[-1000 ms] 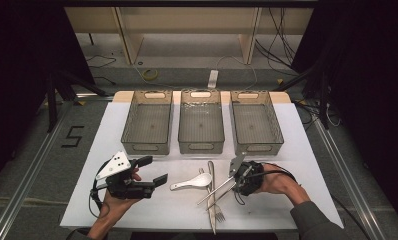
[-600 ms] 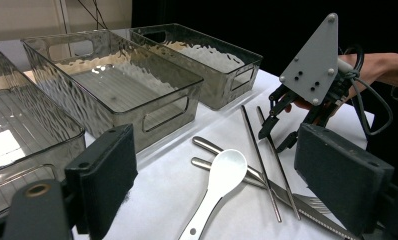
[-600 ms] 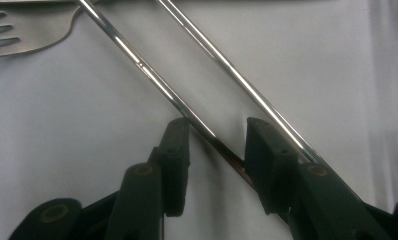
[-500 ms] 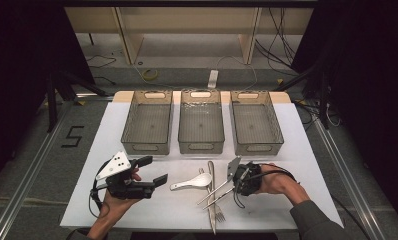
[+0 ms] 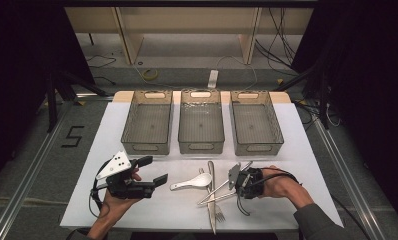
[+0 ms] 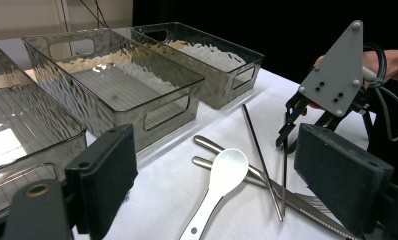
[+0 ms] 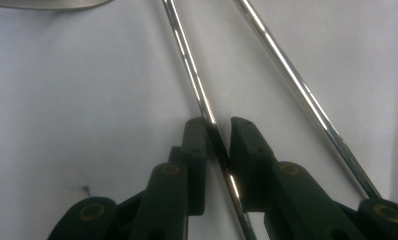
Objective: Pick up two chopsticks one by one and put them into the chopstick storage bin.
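Steel chopsticks lie crossed near the front of the white bench (image 5: 297,150), and the right gripper (image 5: 235,181) is down on them. In the right gripper view its jaws have just been closing around one chopstick (image 7: 194,85): the rod runs up between the two pads, one pad against it and the other with a thin gap still showing, so the clamp is not quite complete. The second chopstick (image 7: 297,90) passes just beside the outer jaw, untouched and angled away from the first.

In the high view the chopsticks lie over a knife (image 5: 211,172) whose blade runs toward the front edge, with a fork (image 5: 218,212) just beside it, tines toward the person. A white spoon (image 5: 192,182) rests to the left of the knife, its bowl near the knife and its handle pointing toward the left gripper (image 5: 153,171).

That left gripper is held just above the bench, well apart from the cutlery, with its jaws spread wide and nothing between them; in the left gripper view the spoon (image 6: 218,186) and chopsticks lie ahead of the open pads.

Three clear smoked trays stand in a row behind the cutlery: left tray (image 5: 148,146), middle tray (image 5: 201,146) and right tray (image 5: 257,147). All three are bare inside.
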The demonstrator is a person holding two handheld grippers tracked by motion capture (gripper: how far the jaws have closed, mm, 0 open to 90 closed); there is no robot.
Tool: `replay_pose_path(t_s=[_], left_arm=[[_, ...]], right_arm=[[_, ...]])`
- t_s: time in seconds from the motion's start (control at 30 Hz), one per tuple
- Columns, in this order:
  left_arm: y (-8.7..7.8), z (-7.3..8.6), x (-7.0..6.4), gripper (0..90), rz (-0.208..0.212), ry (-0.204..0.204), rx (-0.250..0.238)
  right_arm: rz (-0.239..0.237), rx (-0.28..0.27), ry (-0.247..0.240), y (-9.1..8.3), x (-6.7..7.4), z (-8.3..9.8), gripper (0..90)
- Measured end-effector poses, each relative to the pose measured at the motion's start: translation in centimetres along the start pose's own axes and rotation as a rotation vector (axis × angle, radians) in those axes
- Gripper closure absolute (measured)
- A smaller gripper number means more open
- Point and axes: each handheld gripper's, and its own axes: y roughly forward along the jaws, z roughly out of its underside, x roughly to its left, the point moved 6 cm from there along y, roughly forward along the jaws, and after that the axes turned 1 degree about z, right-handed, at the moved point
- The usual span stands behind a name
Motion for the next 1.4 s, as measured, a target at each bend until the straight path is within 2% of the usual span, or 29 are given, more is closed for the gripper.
replay_pose_path(t_s=[0.17,0.43,0.6,0.77,0.87,1.03,1.13,1.3,1.4], left_arm=[[0.0,0.0,0.0,16.6,0.000,0.000,0.002],[0.1,0.0,-0.1,16.6,0.003,-0.003,0.001],[0.1,0.0,-0.1,16.6,0.005,-0.003,0.004],[0.2,0.1,-0.2,16.6,0.009,0.001,0.012],[0.5,0.2,-0.4,16.6,0.026,0.008,0.030],[2.1,0.4,-1.4,16.5,0.079,0.028,0.111],[3.6,0.6,-2.1,17.2,0.122,0.039,0.193],[6.1,1.1,-3.8,21.9,0.182,0.089,0.336],[7.4,1.7,-4.6,24.0,0.198,0.119,0.407]], right_arm=[[0.008,0.011,-0.044,-0.1,0.5,0.1,81.2],[-0.013,0.001,-0.106,-0.2,1.2,0.1,85.7],[-0.021,-0.018,-0.118,-0.5,1.5,0.1,86.2],[-0.007,-0.074,-0.084,-1.5,1.4,-0.1,86.3],[0.016,-0.081,-0.075,-2.1,1.3,-0.3,86.3],[0.075,-0.086,-0.084,-3.1,1.0,-0.9,86.4],[0.088,-0.090,-0.085,-3.3,1.1,-1.6,86.4],[0.103,-0.086,-0.106,-3.3,1.3,-2.7,86.4],[0.098,-0.088,-0.119,-3.2,1.5,-3.4,86.4]])
